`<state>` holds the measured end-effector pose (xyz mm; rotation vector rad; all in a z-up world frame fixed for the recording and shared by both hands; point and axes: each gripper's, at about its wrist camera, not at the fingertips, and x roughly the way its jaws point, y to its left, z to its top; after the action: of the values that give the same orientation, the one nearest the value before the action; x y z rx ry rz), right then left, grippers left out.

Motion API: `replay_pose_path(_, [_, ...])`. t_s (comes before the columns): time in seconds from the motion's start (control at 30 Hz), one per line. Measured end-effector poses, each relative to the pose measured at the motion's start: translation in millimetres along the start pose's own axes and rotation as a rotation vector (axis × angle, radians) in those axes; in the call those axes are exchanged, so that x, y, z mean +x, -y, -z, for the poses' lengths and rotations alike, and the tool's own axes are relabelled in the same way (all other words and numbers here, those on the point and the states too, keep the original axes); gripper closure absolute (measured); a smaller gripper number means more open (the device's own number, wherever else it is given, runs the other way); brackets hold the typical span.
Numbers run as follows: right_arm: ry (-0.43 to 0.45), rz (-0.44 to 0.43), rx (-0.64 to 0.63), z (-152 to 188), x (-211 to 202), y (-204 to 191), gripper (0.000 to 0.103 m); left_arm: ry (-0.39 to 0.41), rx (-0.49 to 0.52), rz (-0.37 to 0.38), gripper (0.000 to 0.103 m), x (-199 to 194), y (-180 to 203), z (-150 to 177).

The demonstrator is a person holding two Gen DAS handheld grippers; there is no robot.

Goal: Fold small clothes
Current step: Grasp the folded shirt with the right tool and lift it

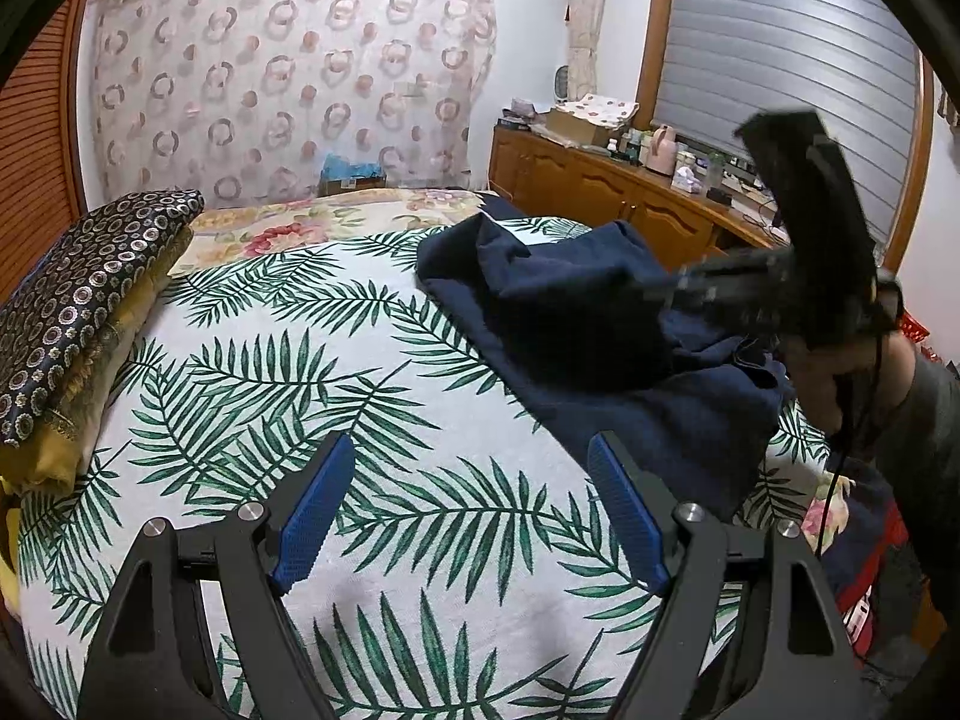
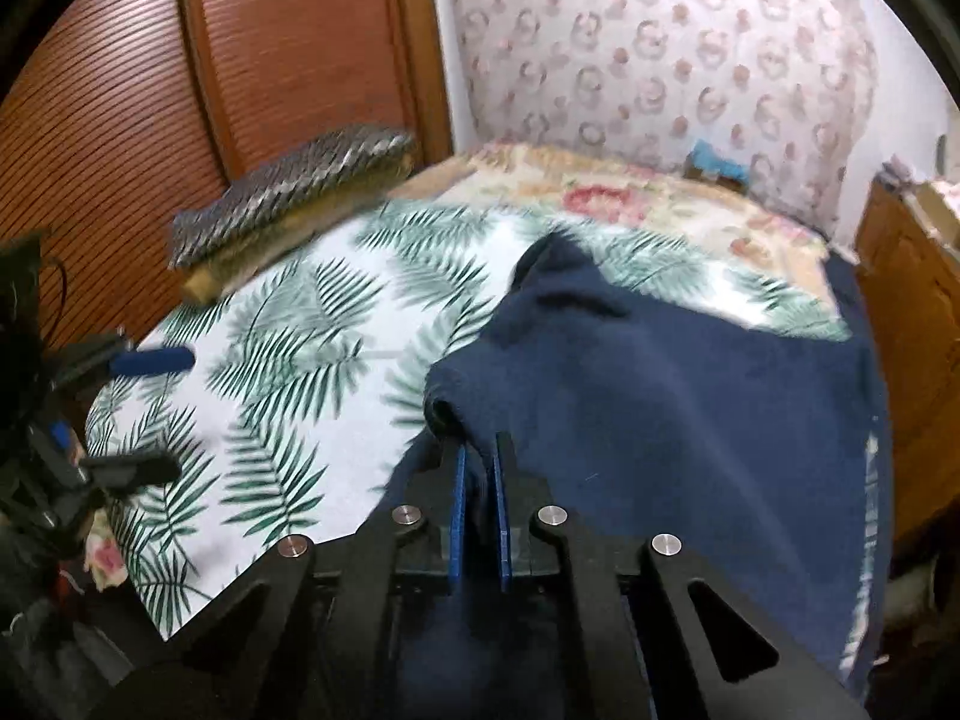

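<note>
The right gripper [image 2: 478, 457] is clamped on the rumpled navy fleece garment [image 2: 660, 396], which apparently trails away rightward; the left gripper [image 1: 468, 468], spread and empty, hangs alongside.

Bed [image 1: 420, 570], palm-leaf cover; navy garment [image 1: 600, 324] crumpled right, folded cushions [image 1: 78, 300] left.

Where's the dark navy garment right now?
The dark navy garment lies rumpled on the palm-leaf bedsheet, right side in the left wrist view, one fold pinched by the right gripper.
</note>
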<state>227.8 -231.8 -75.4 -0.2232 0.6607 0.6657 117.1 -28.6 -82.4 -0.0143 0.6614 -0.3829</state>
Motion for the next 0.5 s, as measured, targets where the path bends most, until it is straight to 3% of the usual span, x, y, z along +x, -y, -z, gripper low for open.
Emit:
replay_pose_path(0.17, [0.03,0.074,0.017,-15,-19,28,0.096,-0.007,0.012,0.012,0.022,3,7,1])
replay_pose_path(0.3, [0.025,0.215,0.033,-32,-22,66,0.096,-0.011,0.017,0.023,0.022,6,12,2])
replay_pose_path(0.5, [0.009,0.347,0.105,-53,-16,114,0.097,-0.023,0.025,0.033,0.022,9,17,3])
